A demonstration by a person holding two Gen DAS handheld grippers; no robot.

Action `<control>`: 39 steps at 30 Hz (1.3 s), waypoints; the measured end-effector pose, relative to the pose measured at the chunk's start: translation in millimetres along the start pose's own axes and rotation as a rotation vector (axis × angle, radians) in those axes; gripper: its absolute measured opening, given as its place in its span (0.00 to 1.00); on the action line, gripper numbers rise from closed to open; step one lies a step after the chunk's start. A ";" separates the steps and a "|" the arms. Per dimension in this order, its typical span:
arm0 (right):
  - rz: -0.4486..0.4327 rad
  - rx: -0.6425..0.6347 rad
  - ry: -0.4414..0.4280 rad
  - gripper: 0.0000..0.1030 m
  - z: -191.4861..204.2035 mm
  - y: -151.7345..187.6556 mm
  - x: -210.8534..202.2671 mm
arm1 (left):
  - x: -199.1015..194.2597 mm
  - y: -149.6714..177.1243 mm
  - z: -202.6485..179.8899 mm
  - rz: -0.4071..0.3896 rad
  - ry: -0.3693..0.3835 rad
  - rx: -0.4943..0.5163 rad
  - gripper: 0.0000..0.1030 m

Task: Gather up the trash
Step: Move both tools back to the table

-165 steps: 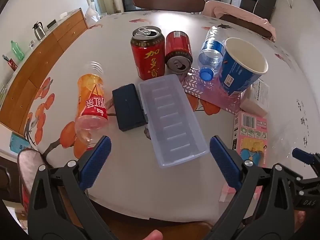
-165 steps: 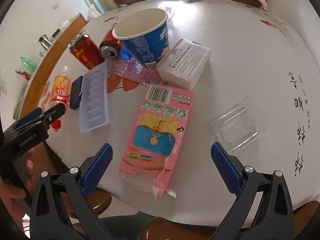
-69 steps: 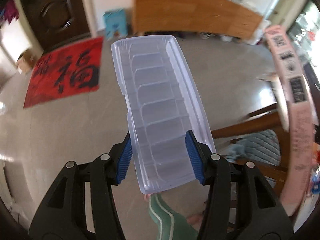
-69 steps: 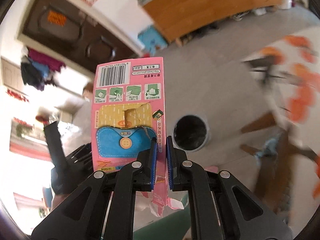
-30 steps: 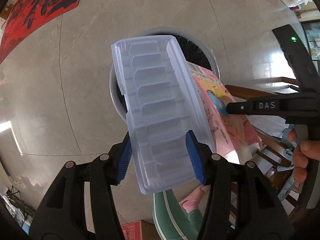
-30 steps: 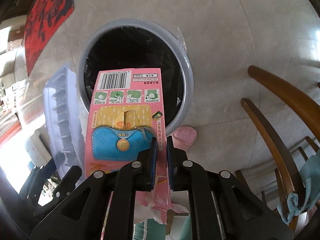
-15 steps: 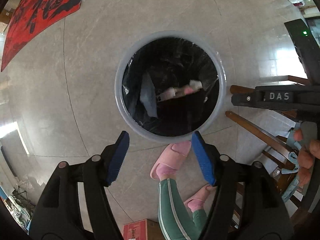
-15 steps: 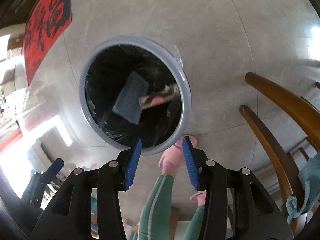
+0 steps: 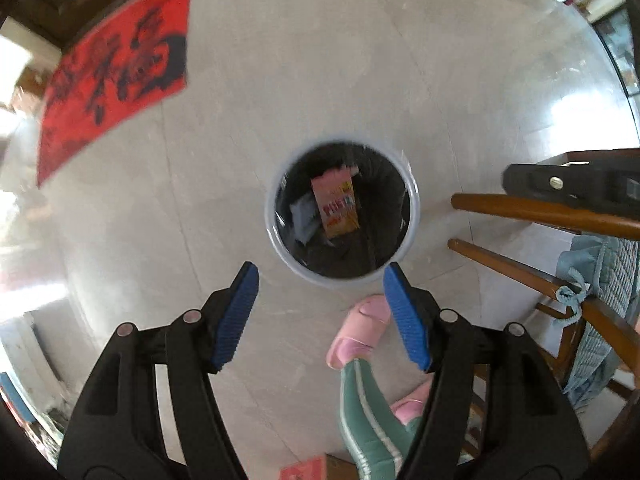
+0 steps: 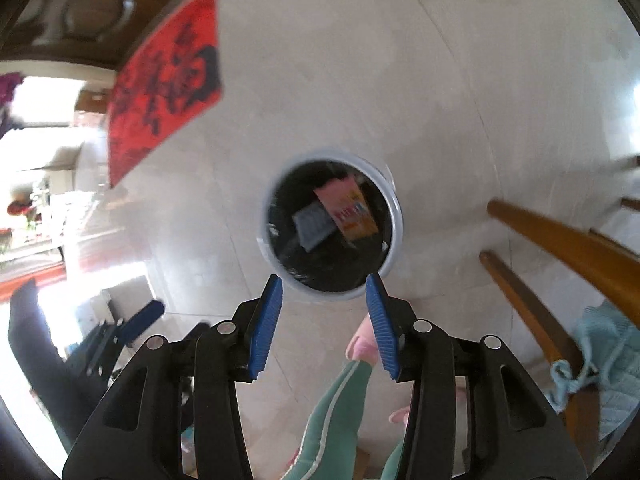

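Both the left tongs (image 9: 320, 312) and the right tongs (image 10: 323, 322) gape empty, ribbed blue pads apart, above the round grey-rimmed bin (image 9: 414, 216) on the stone floor (image 9: 320, 80). Inside its black liner lie the pink carton (image 9: 335, 208) and clear plastic tray (image 9: 304, 216) (blurred); beyond, a red mat (image 9: 116, 72).

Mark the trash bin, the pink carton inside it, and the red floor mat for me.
trash bin (image 9: 416, 216), left wrist view, on its grey rim at the right.
pink carton (image 9: 335, 204), left wrist view, on its printed face.
red floor mat (image 10: 168, 80), right wrist view, on its middle.
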State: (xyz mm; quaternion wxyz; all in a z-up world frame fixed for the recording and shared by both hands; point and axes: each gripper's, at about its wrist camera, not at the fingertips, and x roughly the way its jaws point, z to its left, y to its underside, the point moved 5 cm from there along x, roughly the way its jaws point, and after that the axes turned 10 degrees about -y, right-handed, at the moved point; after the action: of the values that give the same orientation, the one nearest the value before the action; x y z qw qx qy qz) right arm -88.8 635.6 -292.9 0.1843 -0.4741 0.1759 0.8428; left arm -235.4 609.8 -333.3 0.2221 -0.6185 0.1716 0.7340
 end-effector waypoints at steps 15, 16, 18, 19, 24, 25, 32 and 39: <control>-0.384 -0.131 -0.116 0.53 87.8 94.8 -264.3 | -206.4 -17.1 -29.8 -0.358 -0.012 0.212 0.61; -0.425 -0.112 -0.112 0.54 82.2 106.5 -282.6 | -218.9 -17.4 -38.1 -0.381 0.004 0.236 0.61; -0.496 -0.069 -0.094 0.56 67.5 128.8 -312.2 | -252.9 -15.7 -62.6 -0.451 0.034 0.310 0.66; -0.533 -0.045 -0.083 0.58 58.8 143.3 -325.4 | -273.3 -13.8 -79.9 -0.499 0.041 0.354 0.71; -0.690 0.116 -0.014 0.60 -6.7 222.5 -384.4 | -345.2 5.0 -155.1 -0.650 0.144 0.504 0.77; -0.711 0.144 -0.001 0.60 -19.4 237.3 -391.8 | -355.8 9.3 -170.1 -0.673 0.158 0.536 0.77; -0.893 0.360 0.069 0.64 -102.7 346.9 -456.5 | -401.1 67.0 -286.7 -0.727 0.270 0.762 0.85; -0.963 0.555 0.155 0.68 -181.9 421.3 -479.4 | -420.9 122.3 -366.6 -0.699 0.371 0.920 0.87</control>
State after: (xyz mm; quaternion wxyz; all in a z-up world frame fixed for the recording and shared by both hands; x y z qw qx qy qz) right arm 74.9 114.3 83.7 0.6526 -0.4951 0.1676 0.5486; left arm 61.1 265.9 13.5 0.6610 -0.5964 0.2937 0.3481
